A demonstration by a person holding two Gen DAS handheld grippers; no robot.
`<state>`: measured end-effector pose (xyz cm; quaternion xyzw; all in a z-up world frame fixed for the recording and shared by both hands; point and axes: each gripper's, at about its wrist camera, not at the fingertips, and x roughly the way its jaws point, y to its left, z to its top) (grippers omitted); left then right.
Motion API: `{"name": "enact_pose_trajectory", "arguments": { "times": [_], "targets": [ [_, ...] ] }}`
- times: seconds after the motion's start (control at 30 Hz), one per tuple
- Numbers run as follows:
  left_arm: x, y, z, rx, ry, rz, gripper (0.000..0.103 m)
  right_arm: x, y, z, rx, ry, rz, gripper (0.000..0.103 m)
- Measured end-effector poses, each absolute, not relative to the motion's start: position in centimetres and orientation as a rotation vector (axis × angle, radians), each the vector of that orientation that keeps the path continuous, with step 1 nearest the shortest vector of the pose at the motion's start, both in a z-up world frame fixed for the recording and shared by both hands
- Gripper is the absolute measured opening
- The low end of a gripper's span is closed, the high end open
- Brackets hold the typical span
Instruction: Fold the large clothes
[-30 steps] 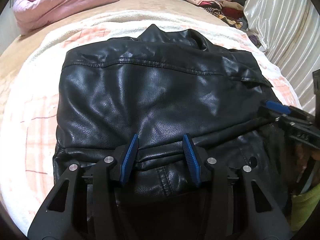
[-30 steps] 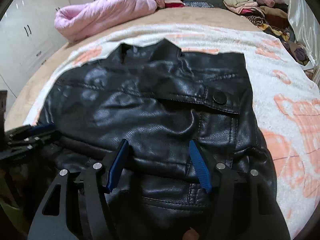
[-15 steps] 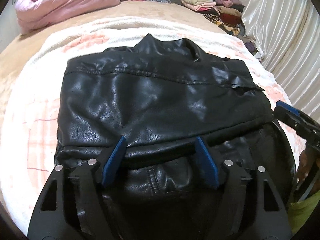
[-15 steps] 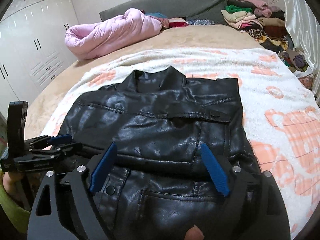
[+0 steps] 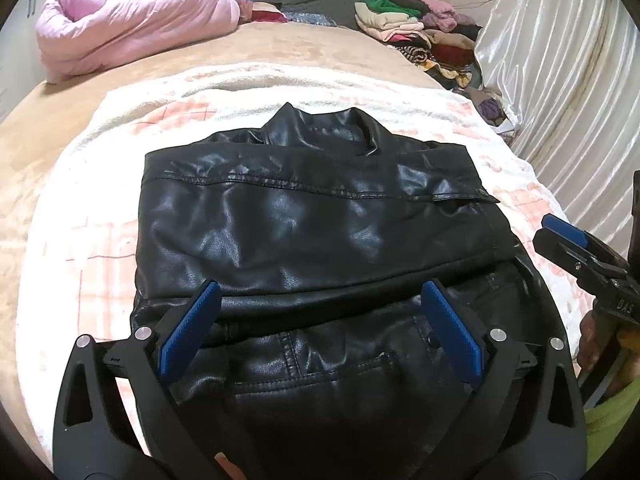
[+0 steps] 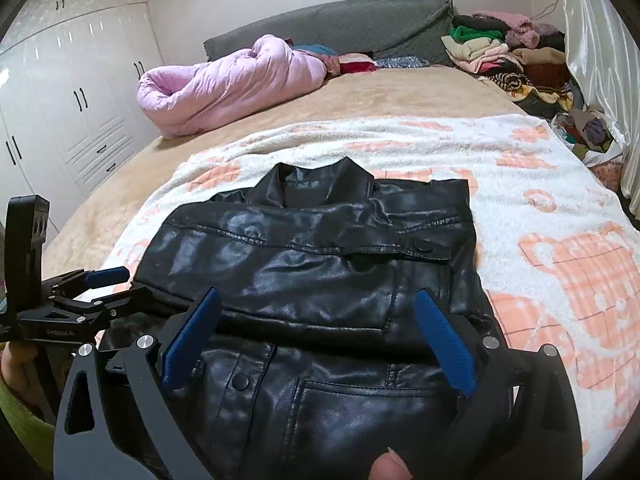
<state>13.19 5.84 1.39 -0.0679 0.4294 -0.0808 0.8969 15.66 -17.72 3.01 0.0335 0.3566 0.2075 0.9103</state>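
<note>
Bed (image 6: 400,92) fills both views, tan sheet with a white-and-peach blanket (image 6: 560,240) spread over the near half; pink duvet (image 6: 224,84) bunched far left by the headboard, a heap of clothes (image 6: 504,56) far right. The jacket (image 5: 320,232), black leather, lies on the blanket directly ahead of me, collar pointing away, sides already folded in so it reads as a compact rectangle, with the near hem portion running under both tools. Change over the last second: both tongs were set narrow around a ridge of leather near the hem; now both have opened wide and drawn back and up, so more of the room and the whole jacket come into view. Left gripper (image 5: 320,332): jaws spread, nothing between the blue pads, hovering over the near band of the jacket. Right gripper (image 6: 316,332): likewise spread and empty, over the pocket area. Each tool shows at the other view's edge, apart from the leather as far as I can tell. My reading: the last fold or tuck has been released and is holding; the leather sits where it was left with no spring-back visible. Remaining, I judge, is one lengthwise fold, hem toward collar, or the piece may be accepted as done. Stiff leather may reopen, so I would watch that crease.
</note>
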Motion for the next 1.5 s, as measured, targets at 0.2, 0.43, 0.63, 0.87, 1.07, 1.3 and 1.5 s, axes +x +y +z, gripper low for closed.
{"name": "enact_pose_trajectory", "arguments": {
  "times": [0.2, 0.43, 0.63, 0.87, 1.07, 1.3, 1.5],
  "targets": [
    [12.4, 5.5, 2.3, -0.139, 0.872, -0.179, 0.093, 14.8, -17.9, 4.2, 0.070, 0.707, 0.434, 0.097],
    [11.5, 5.3, 3.1, -0.138, 0.859, -0.187, 0.093, 13.7, -17.8, 5.1, 0.069, 0.684, 0.444, 0.098],
    [10.6, 5.4, 3.6, -0.141, 0.849, -0.185, 0.093, 12.8, -17.9, 5.9, 0.075, 0.659, 0.448, 0.098],
    [9.3, 5.7, 4.2, -0.141, 0.836, -0.183, 0.093, 11.8, -17.8, 6.6, 0.074, 0.641, 0.457, 0.098],
    [7.9, 5.6, 4.8, -0.130, 0.823, -0.189, 0.093, 10.8, -17.8, 7.2, 0.075, 0.623, 0.465, 0.098],
    [6.8, 5.7, 4.8, -0.130, 0.821, -0.180, 0.093, 9.4, -17.8, 7.7, 0.060, 0.610, 0.474, 0.098],
    [5.9, 6.0, 4.1, -0.144, 0.838, -0.158, 0.093, 8.3, -18.3, 7.5, 0.058, 0.613, 0.479, 0.098]
  ]
}}
